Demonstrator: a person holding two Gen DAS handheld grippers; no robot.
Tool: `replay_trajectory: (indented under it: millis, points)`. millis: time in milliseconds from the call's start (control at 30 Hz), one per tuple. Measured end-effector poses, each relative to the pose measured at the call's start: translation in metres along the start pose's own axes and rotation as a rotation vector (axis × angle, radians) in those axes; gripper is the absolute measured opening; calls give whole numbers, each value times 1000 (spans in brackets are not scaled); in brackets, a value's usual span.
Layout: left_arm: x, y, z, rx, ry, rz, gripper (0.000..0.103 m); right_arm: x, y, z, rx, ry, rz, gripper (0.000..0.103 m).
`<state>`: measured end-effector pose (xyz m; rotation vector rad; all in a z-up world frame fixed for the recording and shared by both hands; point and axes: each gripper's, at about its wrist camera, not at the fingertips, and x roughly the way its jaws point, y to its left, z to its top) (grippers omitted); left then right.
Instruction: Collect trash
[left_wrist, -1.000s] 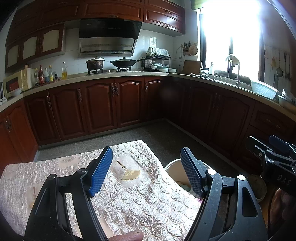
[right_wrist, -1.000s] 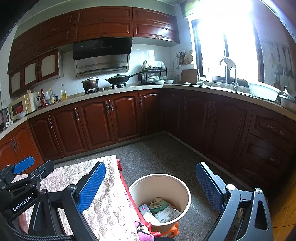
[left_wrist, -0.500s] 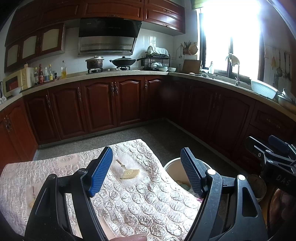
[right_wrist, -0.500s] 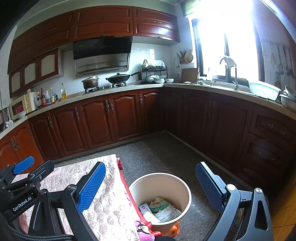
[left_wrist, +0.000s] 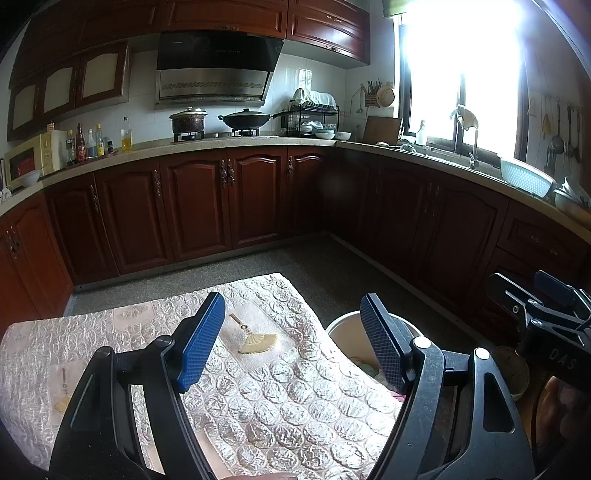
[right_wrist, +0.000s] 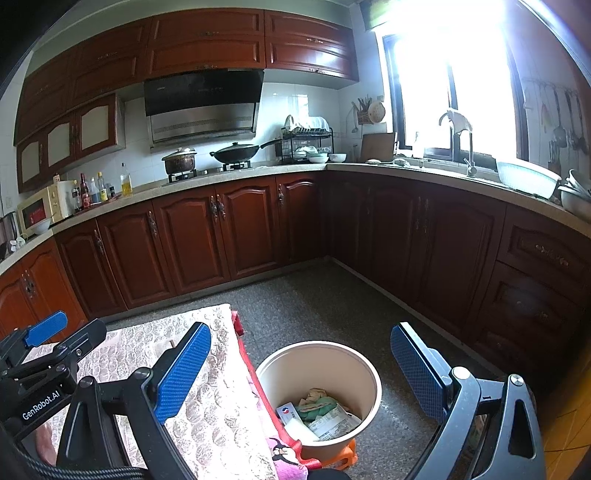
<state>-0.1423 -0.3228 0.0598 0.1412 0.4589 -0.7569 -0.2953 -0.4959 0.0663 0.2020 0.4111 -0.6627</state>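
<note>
- Setting: a kitchen with dark red wooden cabinets (right_wrist: 192, 236), a stone countertop (right_wrist: 236, 173), a range hood (left_wrist: 214, 70) and a bright window (right_wrist: 454, 85); the floor (right_wrist: 325, 306) is speckled grey.
- Surface: a table under a quilted, silvery tablecloth (left_wrist: 280, 391) lies directly below the left gripper (left_wrist: 291, 347); a fan motif (left_wrist: 256, 343) shows between its fingers.
- Trash bin (right_wrist: 371, 373): a cream, round bucket on the floor, just beside the table's edge, below and between the right gripper's fingers; crumpled paper and wrappers (right_wrist: 317, 410) lie inside.
- Left gripper: jaws spread wide, holding nothing, touching nothing.
- Right gripper (right_wrist: 301, 373): jaws spread wide, empty, above the bin.
</note>
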Motion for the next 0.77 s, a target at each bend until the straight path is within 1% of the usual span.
replay_trajectory:
  millis: [533,767]
  points:
    - [6,0,-4,9,11,-12,75,2,0,-3,-4,10,-1,97]
    - [8,3,-8,19,0,-8,75,5,2,-5,-11,20,-3,97]
